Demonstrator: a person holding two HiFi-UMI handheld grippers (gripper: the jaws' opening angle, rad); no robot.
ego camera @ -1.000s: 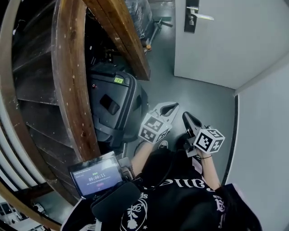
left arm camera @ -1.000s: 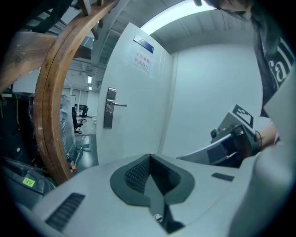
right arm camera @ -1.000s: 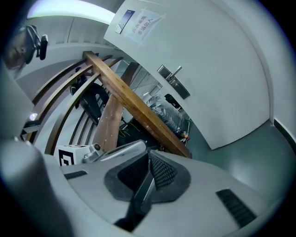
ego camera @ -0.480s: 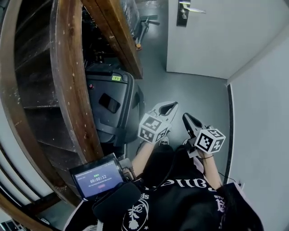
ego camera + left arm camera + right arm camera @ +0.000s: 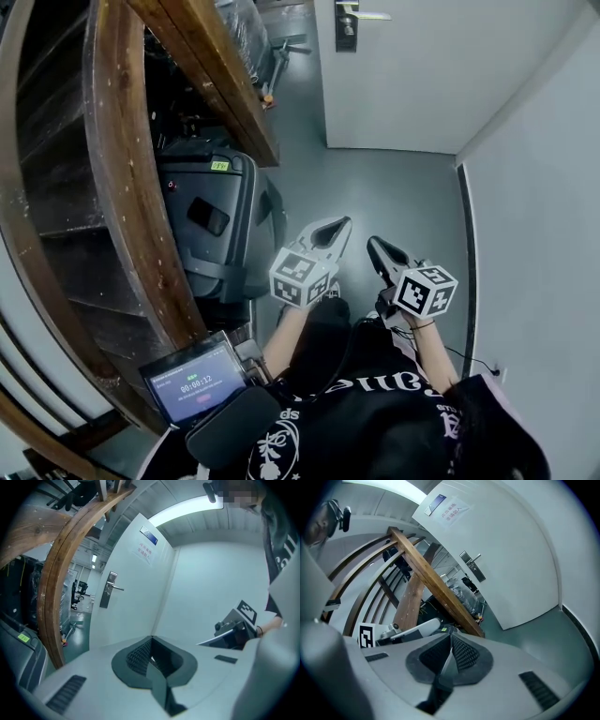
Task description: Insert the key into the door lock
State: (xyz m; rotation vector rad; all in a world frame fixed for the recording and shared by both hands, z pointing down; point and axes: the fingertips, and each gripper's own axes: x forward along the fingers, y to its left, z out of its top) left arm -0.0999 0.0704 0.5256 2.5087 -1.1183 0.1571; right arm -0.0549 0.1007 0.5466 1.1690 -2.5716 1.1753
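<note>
Since a second ago, noted door, handle and lock plate slid left along the head view's top edge; grippers a touch lower and left, same pose, same spacing. Nearest: screen (image 5: 194, 382) at the waist, then left gripper (image 5: 339, 227) and right gripper (image 5: 375, 246) side by side, apart, tips forward over bare floor (image 5: 375, 178). Both clenched, ribbed pads pressed together in each gripper view. Between the left pads a pale glint (image 5: 151, 658), possibly the key, too small to call. No key made out anywhere else; nothing plain in the right pads. Judged handling of a key: light, stiff, thin, smooth metal, apt to pivot or slip in a pinch. Best held flat by the bow, pads square on both faces, blade left free and pointing forward. Left of the lane: suitcase (image 5: 216, 225) close by, wooden beam (image 5: 216, 75) slanting above it, both hard edges to keep clear of. Right: plain wall (image 5: 544, 234), near, running up to the door corner. Open floor between, straight to the door (image 5: 422, 75). Farthest: handle (image 5: 367, 14) sticking out rightward, lock (image 5: 346, 36) under it on a dark plate at the door's left side. Keyhole too small to read, occupied or not. Room under the handle likely tight; square line to the plate needed.
</note>
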